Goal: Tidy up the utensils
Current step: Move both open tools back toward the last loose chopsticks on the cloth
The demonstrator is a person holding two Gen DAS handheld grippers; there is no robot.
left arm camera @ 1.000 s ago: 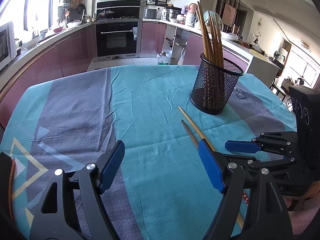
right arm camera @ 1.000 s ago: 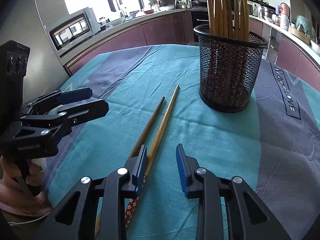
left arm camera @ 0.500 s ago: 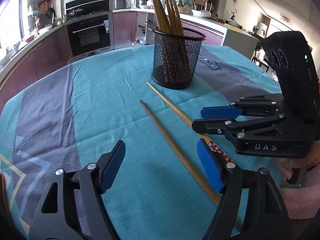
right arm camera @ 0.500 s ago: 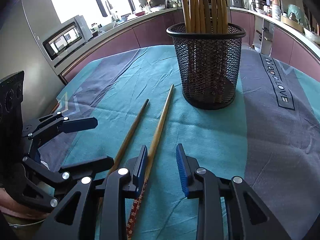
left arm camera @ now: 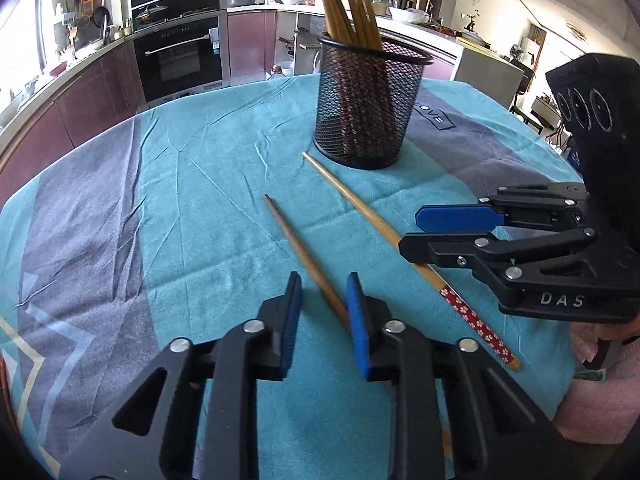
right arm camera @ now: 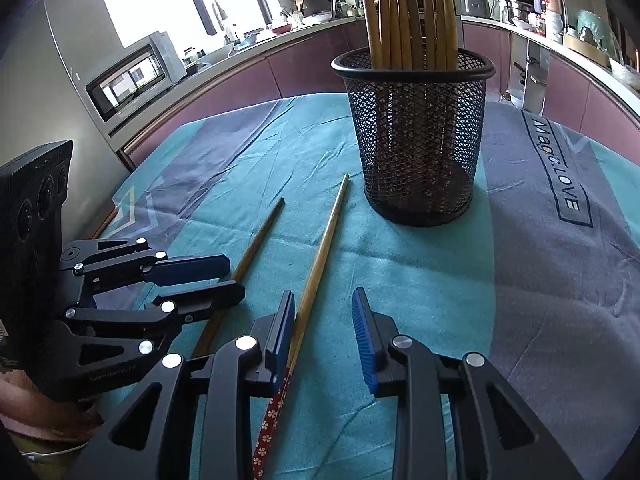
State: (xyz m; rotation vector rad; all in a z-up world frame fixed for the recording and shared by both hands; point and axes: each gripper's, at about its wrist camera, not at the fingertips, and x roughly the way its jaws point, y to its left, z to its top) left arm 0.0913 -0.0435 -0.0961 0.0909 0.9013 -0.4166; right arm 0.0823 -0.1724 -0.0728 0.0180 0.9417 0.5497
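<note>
Two chopsticks lie side by side on the teal cloth before a black mesh holder (left arm camera: 368,120) (right arm camera: 416,152) that has several chopsticks standing in it. The dark chopstick (left arm camera: 300,248) (right arm camera: 260,236) runs between the pads of my left gripper (left arm camera: 325,312) (right arm camera: 236,280). Those jaws are closing, and the stick lies close to the right pad with a gap still on its left. The pale chopstick (left arm camera: 372,216) (right arm camera: 320,252), red and flowered at its near end, lies beside the left pad of my right gripper (right arm camera: 324,332) (left arm camera: 408,232). That gripper is partly open with nothing pressed between its pads.
The teal and grey tablecloth (left arm camera: 160,200) covers the whole table and is lightly creased. A hand in a pink sleeve (left arm camera: 600,360) holds the right gripper at the table's near right edge. Kitchen counters and an oven stand beyond the far edge.
My left gripper came forward and down over the dark chopstick, and its jaws went from wide apart to narrow around it. The right gripper kept its place and its opening.
</note>
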